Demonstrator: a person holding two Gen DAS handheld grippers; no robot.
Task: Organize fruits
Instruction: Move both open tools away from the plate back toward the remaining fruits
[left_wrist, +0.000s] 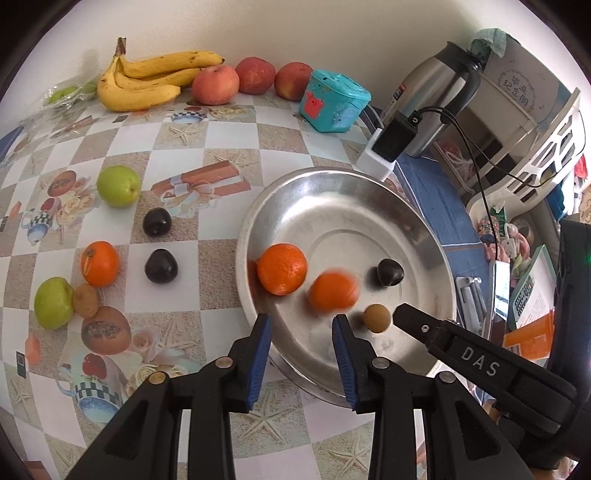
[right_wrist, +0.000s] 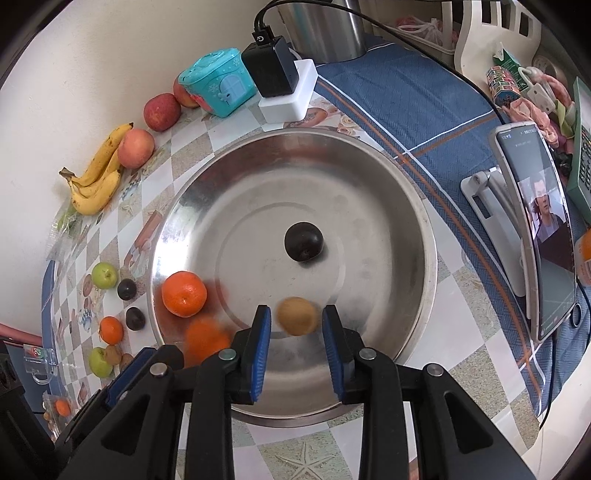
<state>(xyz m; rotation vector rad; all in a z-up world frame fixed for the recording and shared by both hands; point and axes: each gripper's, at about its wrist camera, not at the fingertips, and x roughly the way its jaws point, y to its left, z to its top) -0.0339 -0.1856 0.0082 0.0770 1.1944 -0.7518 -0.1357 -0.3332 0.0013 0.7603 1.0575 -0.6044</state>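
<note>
Your left gripper (left_wrist: 301, 334) and right gripper (right_wrist: 297, 325) both stand spread and empty over the steel pan's (left_wrist: 424, 221) near edge, released fruit just beyond.

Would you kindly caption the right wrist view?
Right claw open above a brown fruit in the steel bowl.

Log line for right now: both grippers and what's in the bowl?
left gripper open, empty | right gripper open around brown fruit, not gripping | bowl holds orange, blurred orange, dark plum, brown fruit
</note>
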